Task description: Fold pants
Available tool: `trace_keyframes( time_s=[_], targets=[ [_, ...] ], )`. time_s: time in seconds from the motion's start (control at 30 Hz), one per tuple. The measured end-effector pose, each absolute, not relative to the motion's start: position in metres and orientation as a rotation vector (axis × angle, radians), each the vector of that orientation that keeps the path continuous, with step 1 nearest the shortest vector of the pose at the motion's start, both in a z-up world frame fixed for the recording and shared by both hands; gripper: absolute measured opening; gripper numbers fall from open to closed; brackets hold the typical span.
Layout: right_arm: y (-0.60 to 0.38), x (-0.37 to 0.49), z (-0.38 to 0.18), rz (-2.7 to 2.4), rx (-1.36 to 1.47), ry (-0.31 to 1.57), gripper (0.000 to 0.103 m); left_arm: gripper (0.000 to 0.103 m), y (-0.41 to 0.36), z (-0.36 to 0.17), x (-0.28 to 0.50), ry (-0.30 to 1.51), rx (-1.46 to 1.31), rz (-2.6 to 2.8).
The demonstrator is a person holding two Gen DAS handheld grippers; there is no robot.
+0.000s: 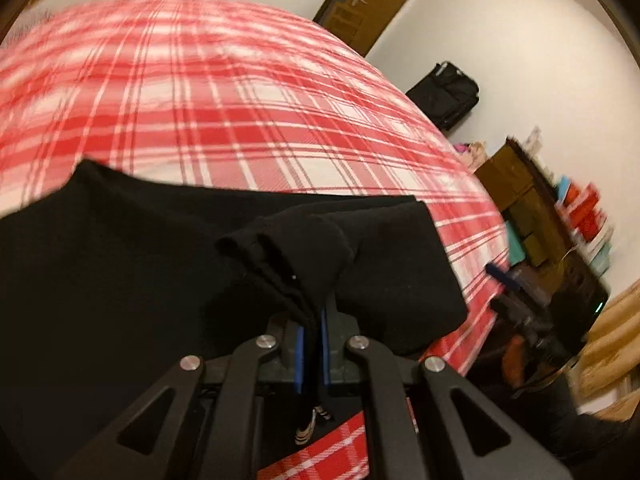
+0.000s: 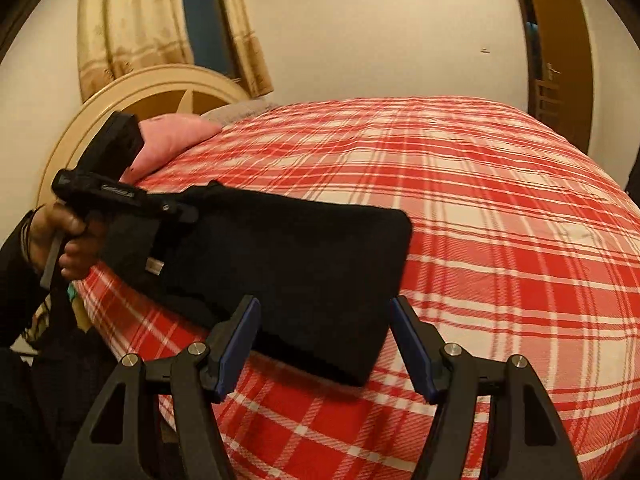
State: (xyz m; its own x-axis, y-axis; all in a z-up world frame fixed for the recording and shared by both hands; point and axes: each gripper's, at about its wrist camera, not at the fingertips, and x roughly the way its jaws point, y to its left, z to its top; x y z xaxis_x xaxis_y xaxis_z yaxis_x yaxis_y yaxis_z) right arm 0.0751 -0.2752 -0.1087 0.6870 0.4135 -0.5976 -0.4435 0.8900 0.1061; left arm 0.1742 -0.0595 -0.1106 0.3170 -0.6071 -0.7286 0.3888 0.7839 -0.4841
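The black pants (image 2: 288, 264) lie folded into a rectangle near the front edge of a bed with a red and white plaid cover (image 2: 500, 208). My left gripper (image 1: 312, 320) is shut on a bunched edge of the pants (image 1: 288, 256), lifting it slightly; in the right wrist view it shows at the pants' left end (image 2: 168, 216). My right gripper (image 2: 326, 312) is open, its blue pads either side of the pants' near edge, holding nothing. It shows blurred at the bed edge in the left wrist view (image 1: 520, 304).
A pink pillow (image 2: 176, 140) and round headboard (image 2: 132, 96) stand at the bed's far left. A black bag (image 1: 444, 94), a door (image 1: 376, 4) and cluttered shelves (image 1: 560, 216) line the wall beyond the bed.
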Motion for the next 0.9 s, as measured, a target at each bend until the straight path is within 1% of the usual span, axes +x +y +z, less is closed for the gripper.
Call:
trace_keyframes(
  time_s=[0.07, 0.17, 0.27, 0.37, 0.5, 0.63, 0.7, 0.8, 0.83, 0.9],
  targets=[
    [-0.273, 0.074, -0.11, 0.493, -0.053, 0.66, 0.068, 0.007, -0.055, -0.112, 0.176, 1.07, -0.26, -0.658],
    [-0.268, 0.072, -0.11, 0.522, -0.059, 0.658, 0.068, 0.007, -0.058, -0.116, 0.176, 1.068, -0.185, -0.625],
    [-0.266, 0.072, -0.113, 0.526, -0.07, 0.665, 0.068, 0.007, -0.05, -0.116, 0.178, 1.095, -0.272, -0.667],
    [-0.266, 0.072, -0.113, 0.524, -0.068, 0.663, 0.068, 0.007, -0.041, -0.104, 0.178, 1.101, -0.355, -0.718],
    [-0.262, 0.071, -0.115, 0.537, -0.075, 0.665, 0.068, 0.007, -0.032, -0.092, 0.179, 1.091, -0.343, -0.707],
    [-0.251, 0.072, -0.127, 0.544, -0.123, 0.708, 0.068, 0.007, -0.027, -0.117, 0.188, 1.142, -0.305, -0.639],
    [-0.246, 0.08, -0.14, 0.513, -0.169, 0.774, 0.068, 0.008, -0.029, -0.131, 0.19, 1.175, -0.285, -0.623],
    [-0.242, 0.079, -0.143, 0.483, -0.224, 0.769, 0.068, 0.011, -0.034, -0.139, 0.188, 1.177, -0.192, -0.584],
    [-0.243, 0.078, -0.139, 0.493, -0.208, 0.756, 0.068, 0.015, -0.034, -0.14, 0.189, 1.175, -0.173, -0.581],
    [-0.24, 0.075, -0.125, 0.526, -0.164, 0.716, 0.068, 0.02, -0.031, -0.139, 0.189, 1.156, -0.158, -0.562]
  ],
)
